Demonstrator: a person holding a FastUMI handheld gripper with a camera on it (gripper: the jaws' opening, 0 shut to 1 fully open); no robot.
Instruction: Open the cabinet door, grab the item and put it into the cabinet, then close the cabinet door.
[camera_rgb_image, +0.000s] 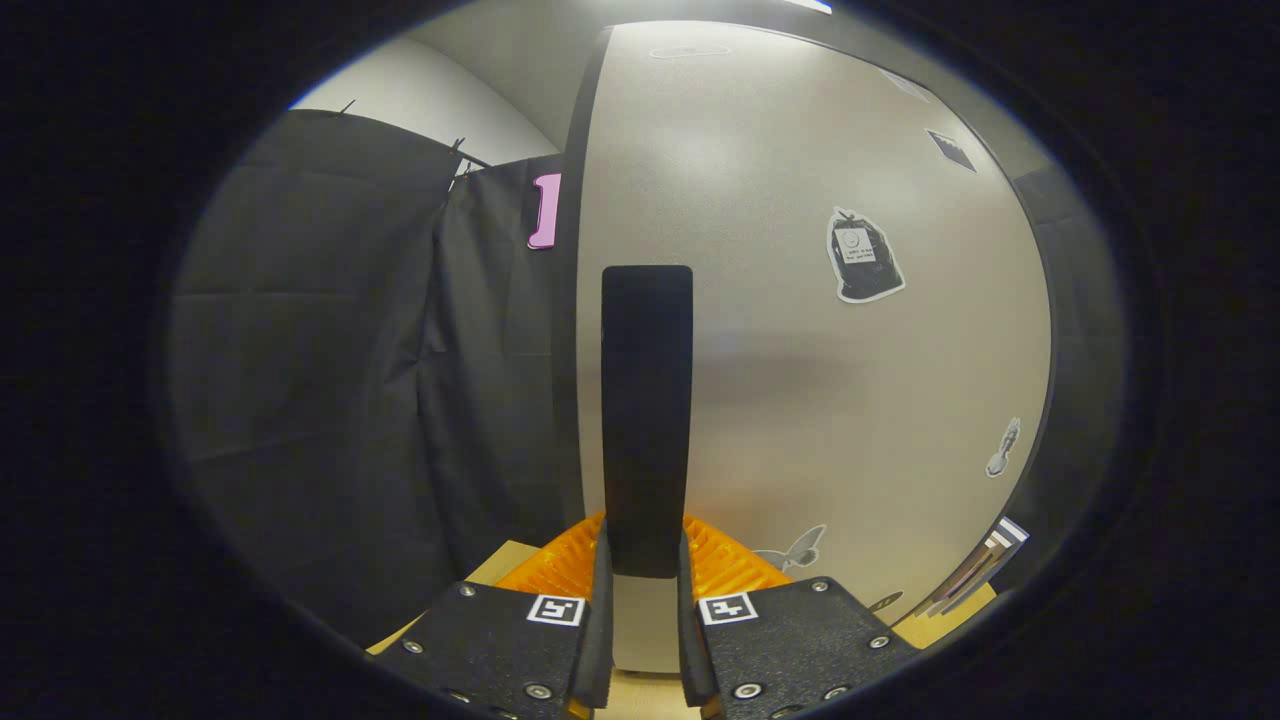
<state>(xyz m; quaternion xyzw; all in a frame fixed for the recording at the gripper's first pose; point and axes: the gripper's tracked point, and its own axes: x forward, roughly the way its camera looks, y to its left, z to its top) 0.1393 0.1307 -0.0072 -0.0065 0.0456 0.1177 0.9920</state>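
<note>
Gripper (645, 575) fingers clamped both sides of black door handle (647, 420) on white cabinet door (800, 350). Risk: pull off-axis & handle slips out.

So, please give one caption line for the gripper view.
Gripper shut on the black vertical handle of the pale cabinet door.

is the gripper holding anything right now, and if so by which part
Yes: the gripper is shut on the tall black vertical bar handle of the pale grey cabinet door, gripping its lower end, one finger on each side.
</note>
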